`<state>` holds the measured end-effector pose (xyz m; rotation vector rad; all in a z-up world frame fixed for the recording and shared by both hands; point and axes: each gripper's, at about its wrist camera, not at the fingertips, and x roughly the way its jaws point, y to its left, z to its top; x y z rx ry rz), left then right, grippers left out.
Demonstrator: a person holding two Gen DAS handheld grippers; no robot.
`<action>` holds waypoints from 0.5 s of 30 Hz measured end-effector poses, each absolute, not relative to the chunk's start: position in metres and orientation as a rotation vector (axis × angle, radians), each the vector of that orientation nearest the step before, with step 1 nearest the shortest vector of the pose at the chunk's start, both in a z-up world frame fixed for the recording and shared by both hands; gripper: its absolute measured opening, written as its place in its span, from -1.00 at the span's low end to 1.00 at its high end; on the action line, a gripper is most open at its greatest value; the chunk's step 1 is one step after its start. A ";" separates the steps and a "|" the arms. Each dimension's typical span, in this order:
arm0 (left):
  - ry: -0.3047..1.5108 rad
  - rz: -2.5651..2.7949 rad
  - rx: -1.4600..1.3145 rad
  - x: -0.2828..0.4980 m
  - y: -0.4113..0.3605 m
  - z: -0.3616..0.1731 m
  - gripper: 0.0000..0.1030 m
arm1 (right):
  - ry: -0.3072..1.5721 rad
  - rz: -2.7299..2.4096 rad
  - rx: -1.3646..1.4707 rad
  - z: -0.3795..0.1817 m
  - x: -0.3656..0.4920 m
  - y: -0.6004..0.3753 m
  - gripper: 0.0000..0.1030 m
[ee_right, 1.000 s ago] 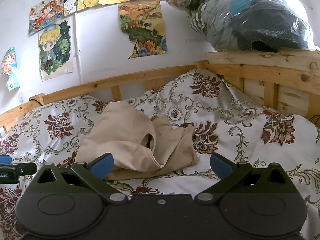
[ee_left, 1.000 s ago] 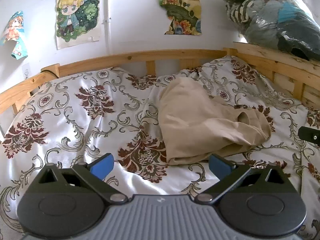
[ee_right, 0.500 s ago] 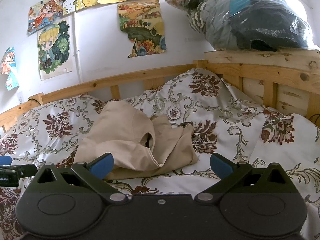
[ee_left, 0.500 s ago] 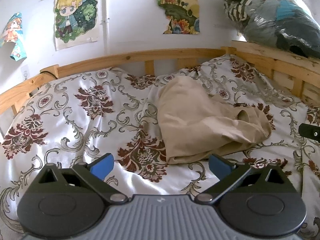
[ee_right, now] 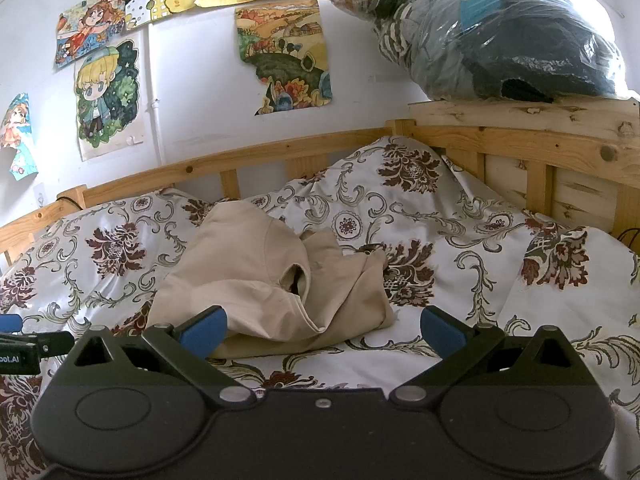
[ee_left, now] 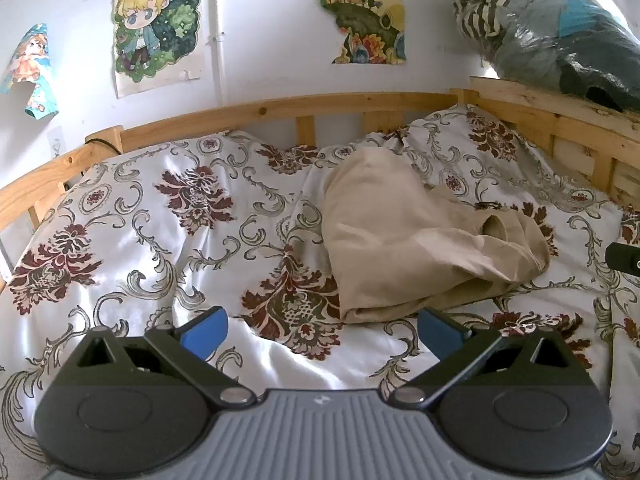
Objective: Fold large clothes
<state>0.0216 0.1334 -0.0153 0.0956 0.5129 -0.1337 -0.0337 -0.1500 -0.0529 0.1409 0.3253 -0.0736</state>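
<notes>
Beige cotton garment (ee_left: 412,240), loosely doubled over and rumpled on the floral-printed bed cover (ee_left: 160,240), lies just beyond the left gripper (ee_left: 322,330) and right gripper (ee_right: 323,330), both with fingers apart and empty, which fits either a finished rough fold or one needing flattening.

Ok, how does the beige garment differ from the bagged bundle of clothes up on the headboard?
The beige garment lies loose and crumpled on the floral bedspread; the bagged bundle sits up on the wooden headboard ledge. The garment is one plain pale colour; the bundle shows dark, blue and striped fabrics. The garment is uncovered; the bundle is wrapped in clear plastic. Neither is held: both grippers are open.
</notes>
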 end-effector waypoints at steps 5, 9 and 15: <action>0.514 -0.130 0.097 0.022 0.133 -0.016 0.99 | 0.325 -0.074 0.141 -0.053 -0.034 -0.150 0.99; 0.517 -0.131 0.097 0.022 0.133 -0.017 0.99 | 0.326 -0.073 0.140 -0.053 -0.034 -0.150 0.99; 0.518 -0.131 0.097 0.022 0.133 -0.017 0.99 | 0.326 -0.074 0.141 -0.053 -0.034 -0.150 0.99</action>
